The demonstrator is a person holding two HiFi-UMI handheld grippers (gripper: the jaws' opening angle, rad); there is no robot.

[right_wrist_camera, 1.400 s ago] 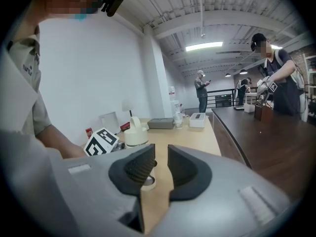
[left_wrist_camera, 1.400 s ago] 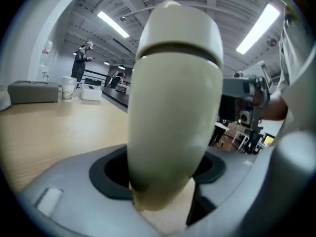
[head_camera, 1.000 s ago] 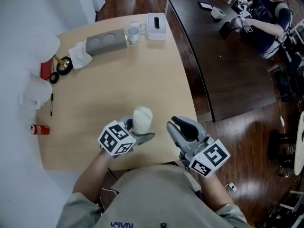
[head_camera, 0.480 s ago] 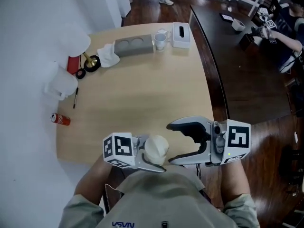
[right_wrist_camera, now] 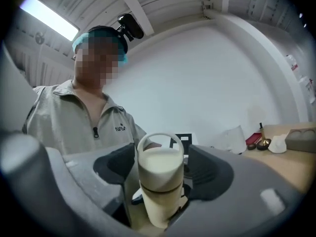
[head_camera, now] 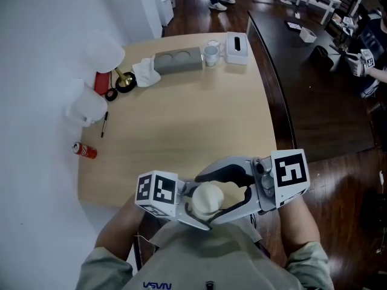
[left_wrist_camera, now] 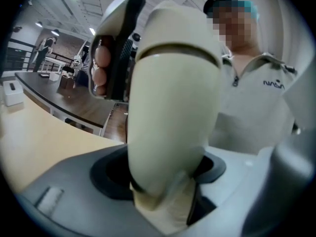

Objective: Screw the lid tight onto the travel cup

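My left gripper (head_camera: 190,203) is clamped on the lower body of the cream travel cup (head_camera: 208,199). In the left gripper view both jaws press against the cup's base, so this is a firm pinch. The cup is lifted off the table (head_camera: 181,132) and held past its near edge, in front of my chest, with its top pointing towards the right gripper (head_camera: 205,200).

The right gripper comes at the cup from the opposite side, its marker cube (head_camera: 289,173) out to the right. Its jaws have just been opening and now stand spread wide. In the right gripper view the lid (right_wrist_camera: 159,164) sits between the two dark pads, with a gap showing on each side, so neither pad presses on it. The lid is seated on the cup. A thin dark seam (right_wrist_camera: 159,189) runs round where it meets the body, and a pale carry loop (right_wrist_camera: 160,138) arches over its top.

The rest of the table is far from the cup. A red soda can (head_camera: 85,151) lies on its side near the left edge, with a pen (head_camera: 104,124) beyond it. Along the far edge sit a grey block with two round hollows (head_camera: 178,60), a glass mug (head_camera: 211,54) and a white tissue box (head_camera: 237,46).
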